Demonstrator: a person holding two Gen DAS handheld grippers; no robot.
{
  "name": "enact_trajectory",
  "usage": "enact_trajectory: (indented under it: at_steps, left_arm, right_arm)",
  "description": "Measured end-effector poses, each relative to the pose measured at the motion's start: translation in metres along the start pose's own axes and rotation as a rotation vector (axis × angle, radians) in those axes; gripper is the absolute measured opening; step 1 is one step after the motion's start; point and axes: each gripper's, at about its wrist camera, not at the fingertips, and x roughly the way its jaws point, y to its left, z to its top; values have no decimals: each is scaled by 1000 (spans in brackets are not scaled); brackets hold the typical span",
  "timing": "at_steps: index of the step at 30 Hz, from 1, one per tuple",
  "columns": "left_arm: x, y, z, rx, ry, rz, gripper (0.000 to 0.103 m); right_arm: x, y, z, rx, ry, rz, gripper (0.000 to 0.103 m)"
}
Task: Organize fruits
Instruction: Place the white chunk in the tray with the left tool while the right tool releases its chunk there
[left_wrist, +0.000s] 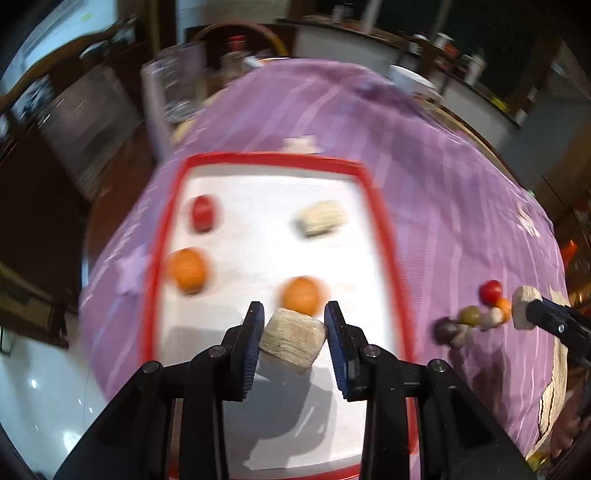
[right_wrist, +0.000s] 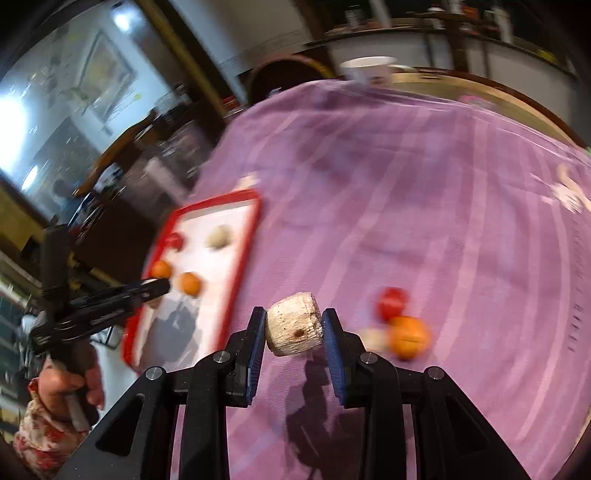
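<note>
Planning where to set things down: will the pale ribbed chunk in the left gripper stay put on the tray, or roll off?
The pale chunk looks like a short drum with flat ends, so on an end it probably sits still; on its ribbed side it may roll. The left gripper holds it tilted above the red-rimmed tray, so it might land on an edge. The ridges probably give the pads grip.

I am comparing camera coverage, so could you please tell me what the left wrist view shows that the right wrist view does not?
Only the left wrist view shows the dark and olive fruits lying on the cloth. Only the right wrist view shows the person's hand holding the left gripper. Both show the red-rimmed tray with two oranges, a red fruit and a pale piece, and each gripper clamped on a pale corn-like chunk.
</note>
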Motion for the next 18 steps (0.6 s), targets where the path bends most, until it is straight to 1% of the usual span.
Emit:
enact_trajectory:
  at_steps: [1,5,7,8,11,15,18]
  left_arm:
    - [-1,16,0,-20,0,7,33]
    - [9,50,2,-70,11,10,33]
    - [15,58,0,-81,22,7,33]
    - [20,61,-2,-82,36,-9,33]
    - [30,59,-7,-61,48,-12,33]
    - [41,66,-5,-68,54,-4,33]
    - [45,70,-2,-78,49,-26,33]
  right_arm:
    - [8,16,3,-22,10,9,34]
    - [57,77,18,-105,62,18,34]
    - [78,96,21,-138,82,-13,34]
    - [90,103,23,-149,96,-28,34]
    - [117,118,23,-168,148,-58,34]
    - [135,126,17,-188,187,-111,34]
    - [146,126,12,-181,210,-144,34]
